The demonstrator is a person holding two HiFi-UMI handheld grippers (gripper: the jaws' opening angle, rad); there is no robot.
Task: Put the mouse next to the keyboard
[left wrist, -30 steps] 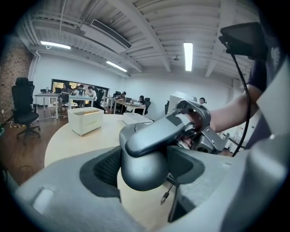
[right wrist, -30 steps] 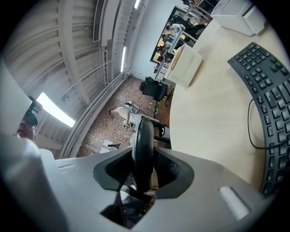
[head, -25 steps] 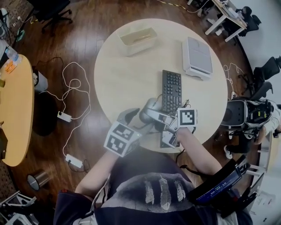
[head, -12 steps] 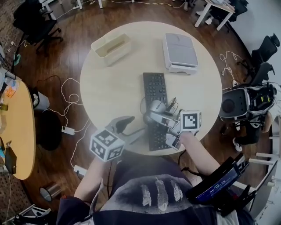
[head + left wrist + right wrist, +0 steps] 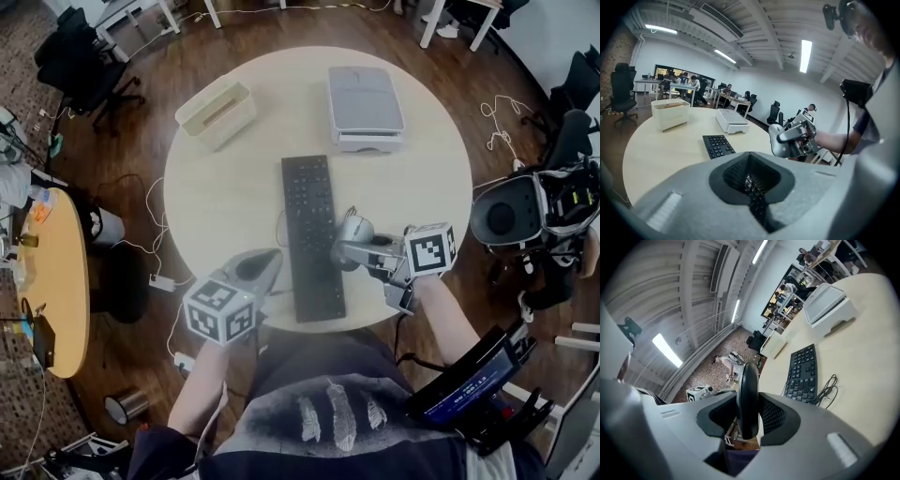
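The right gripper (image 5: pixel 352 234) had its jaws about half apart and clamped on the black mouse (image 5: pixel 749 399), which stood on edge between the pads, its narrow side toward that gripper's camera. This gripper hung over the round table (image 5: pixel 234 197) just to the right of the black keyboard (image 5: pixel 309 234), level with the keyboard's near half. No view showed whether the mouse touched the tabletop. A dark cable (image 5: pixel 827 387) lay in loose loops on the table just ahead of the right gripper, beside the keyboard's edge.

The left gripper (image 5: pixel 258 267) sat on the other side of the keyboard, near its closest corner, so the keyboard lay between the two tools. Its jaws had just closed and met with nothing between them (the left gripper view showed the ribbed pads pressed together). From that view the right gripper appeared ahead and to the right, with the keyboard ahead and slightly left.

Well beyond both grippers, past the keyboard's far end, stood a beige open bin (image 5: pixel 216 112) to the left and a flat pale grey box (image 5: pixel 364 108) to the right
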